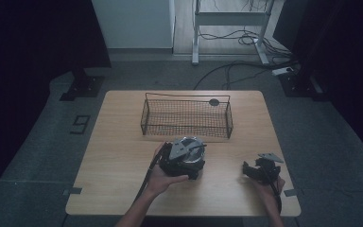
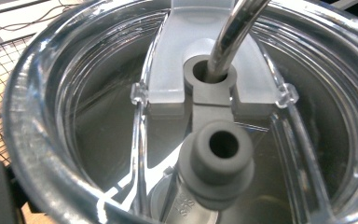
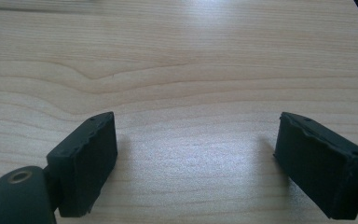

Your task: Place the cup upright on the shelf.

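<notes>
A cup with a clear lid (image 1: 192, 144) stands on the wooden table (image 1: 118, 156), just in front of the wire basket (image 1: 187, 99). My left gripper (image 1: 184, 161) is down on the cup, its jaws on either side of it. Close up in the left gripper view, the clear lid (image 2: 74, 116) has a metal straw (image 2: 235, 32) through a grey hole, and a grey plug (image 2: 216, 163) stands in front. One black jaw sits against the rim at the lower left. My right gripper (image 1: 246, 170) rests low near the table's right front, open (image 3: 196, 163) over bare wood (image 3: 177, 56).
The black mesh basket holds nothing I can make out; a small dark disc (image 1: 214, 101) sits at its back rim. Beyond the table are grey floor, a white desk frame (image 1: 229, 28) and loose cables (image 1: 246, 66).
</notes>
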### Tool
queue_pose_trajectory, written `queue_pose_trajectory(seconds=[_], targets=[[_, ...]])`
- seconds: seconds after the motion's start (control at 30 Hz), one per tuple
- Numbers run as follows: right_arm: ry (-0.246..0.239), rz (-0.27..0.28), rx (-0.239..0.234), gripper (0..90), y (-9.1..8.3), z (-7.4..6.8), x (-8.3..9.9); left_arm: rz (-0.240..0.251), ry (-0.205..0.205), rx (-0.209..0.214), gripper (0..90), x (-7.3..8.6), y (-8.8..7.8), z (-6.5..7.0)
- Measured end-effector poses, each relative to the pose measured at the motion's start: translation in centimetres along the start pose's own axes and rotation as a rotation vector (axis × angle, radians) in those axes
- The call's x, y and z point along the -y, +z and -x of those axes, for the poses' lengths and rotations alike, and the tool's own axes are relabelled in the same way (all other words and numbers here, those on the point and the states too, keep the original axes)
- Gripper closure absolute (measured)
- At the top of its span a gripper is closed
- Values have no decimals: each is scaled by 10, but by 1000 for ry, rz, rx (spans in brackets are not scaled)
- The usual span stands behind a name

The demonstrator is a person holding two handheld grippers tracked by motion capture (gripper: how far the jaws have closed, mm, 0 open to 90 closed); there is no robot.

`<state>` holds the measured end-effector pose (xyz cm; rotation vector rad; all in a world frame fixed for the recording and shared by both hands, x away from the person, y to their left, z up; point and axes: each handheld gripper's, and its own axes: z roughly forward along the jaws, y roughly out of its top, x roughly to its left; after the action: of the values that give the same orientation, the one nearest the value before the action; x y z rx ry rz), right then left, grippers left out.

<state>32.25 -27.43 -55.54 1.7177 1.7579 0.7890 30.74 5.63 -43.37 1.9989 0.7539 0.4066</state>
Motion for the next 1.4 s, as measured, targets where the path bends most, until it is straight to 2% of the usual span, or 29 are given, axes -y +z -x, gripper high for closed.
queue_pose_trajectory(seconds=[0.4,0.8,1.0,1.4], targets=[[0,1,1,127,0,0,0,16,8,-18,39,-21,1,-8],[2,1,0,127,0,0,0,20,10,-35,39,-30,2,-13],[0,0,0,127,0,0,0,29,-17,-42,39,-32,2,-22],[1,-1,0,127,0,0,0,30,-46,-61,39,-36,5,-37]])
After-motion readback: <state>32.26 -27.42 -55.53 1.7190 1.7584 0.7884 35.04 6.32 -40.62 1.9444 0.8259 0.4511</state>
